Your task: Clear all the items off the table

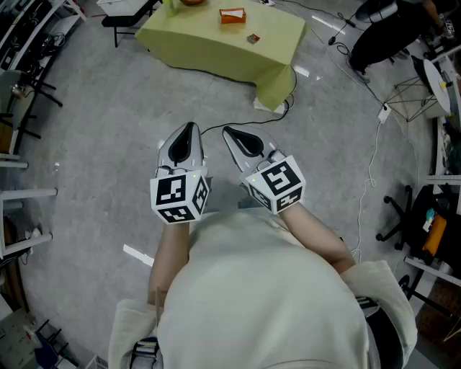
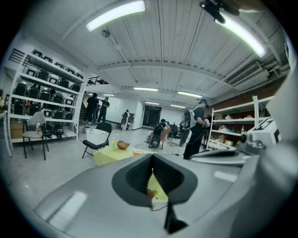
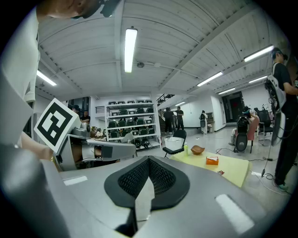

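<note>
Overhead, the bowl (image 3: 197,149) is cut off at the edge; your right gripper view shows it whole. The orange box (image 1: 233,16) lies crosswise to you. Your left gripper (image 1: 189,130) and right gripper (image 1: 230,135) are clenched and empty.

- Bottom centre: the person's light-clad torso (image 1: 259,303), both forearms reaching up the frame.
- Centre: the left gripper (image 1: 189,130) and right gripper (image 1: 230,134) side by side over grey floor (image 1: 94,122), jaws together, nothing in them.
- Top centre: a table (image 1: 209,42) under yellow-green cloth, well apart from the grippers.
- On it: an orange box (image 1: 233,16), a small dark item (image 1: 253,38) just beside, a brown bowl (image 1: 191,2) at the frame's edge.
- A black cable (image 1: 268,116) runs from the table's foot towards the grippers.
</note>
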A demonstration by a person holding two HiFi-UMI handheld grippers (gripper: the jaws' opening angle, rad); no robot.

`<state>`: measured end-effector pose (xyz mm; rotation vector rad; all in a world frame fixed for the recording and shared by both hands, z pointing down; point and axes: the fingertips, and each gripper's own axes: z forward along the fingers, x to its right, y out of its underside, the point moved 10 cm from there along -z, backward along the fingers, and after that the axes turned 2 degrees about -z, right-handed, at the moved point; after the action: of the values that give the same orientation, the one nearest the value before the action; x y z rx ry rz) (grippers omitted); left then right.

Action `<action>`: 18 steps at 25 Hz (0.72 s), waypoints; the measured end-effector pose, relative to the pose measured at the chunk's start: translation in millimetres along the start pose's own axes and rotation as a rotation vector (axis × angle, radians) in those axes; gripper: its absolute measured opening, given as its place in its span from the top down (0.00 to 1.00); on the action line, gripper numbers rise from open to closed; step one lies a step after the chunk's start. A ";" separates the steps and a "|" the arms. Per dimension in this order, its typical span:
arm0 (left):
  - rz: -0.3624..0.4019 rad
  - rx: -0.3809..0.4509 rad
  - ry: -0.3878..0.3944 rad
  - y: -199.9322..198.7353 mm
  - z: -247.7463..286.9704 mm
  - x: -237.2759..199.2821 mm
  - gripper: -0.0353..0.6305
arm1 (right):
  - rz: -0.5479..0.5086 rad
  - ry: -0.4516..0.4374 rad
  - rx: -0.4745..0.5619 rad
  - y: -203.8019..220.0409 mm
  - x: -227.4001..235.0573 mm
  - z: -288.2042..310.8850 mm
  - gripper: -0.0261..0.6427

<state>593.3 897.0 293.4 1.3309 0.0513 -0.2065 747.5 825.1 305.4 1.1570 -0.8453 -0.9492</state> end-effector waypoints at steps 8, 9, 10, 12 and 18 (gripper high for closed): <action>-0.011 0.003 -0.014 -3.1 0.0 -5.1 0.93 | 0.000 0.005 -0.005 -0.6 0.7 2.9 0.97; -0.012 0.002 -0.015 -3.9 0.5 -5.0 0.93 | 0.002 0.006 -0.003 -1.4 1.8 3.0 0.97; -0.012 0.001 -0.016 -4.9 1.3 -4.8 0.93 | 0.004 0.008 -0.002 -2.4 3.1 3.2 0.97; -0.011 -0.001 -0.016 -6.4 3.8 -3.7 0.93 | 0.007 0.008 0.000 -3.8 6.1 3.1 0.97; -0.021 0.001 -0.025 -7.6 9.2 3.9 0.93 | 0.003 -0.004 -0.006 -4.2 15.5 -2.1 0.97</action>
<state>595.0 885.9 287.6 1.3288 0.0436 -0.2409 754.6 810.9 301.9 1.1485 -0.8467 -0.9511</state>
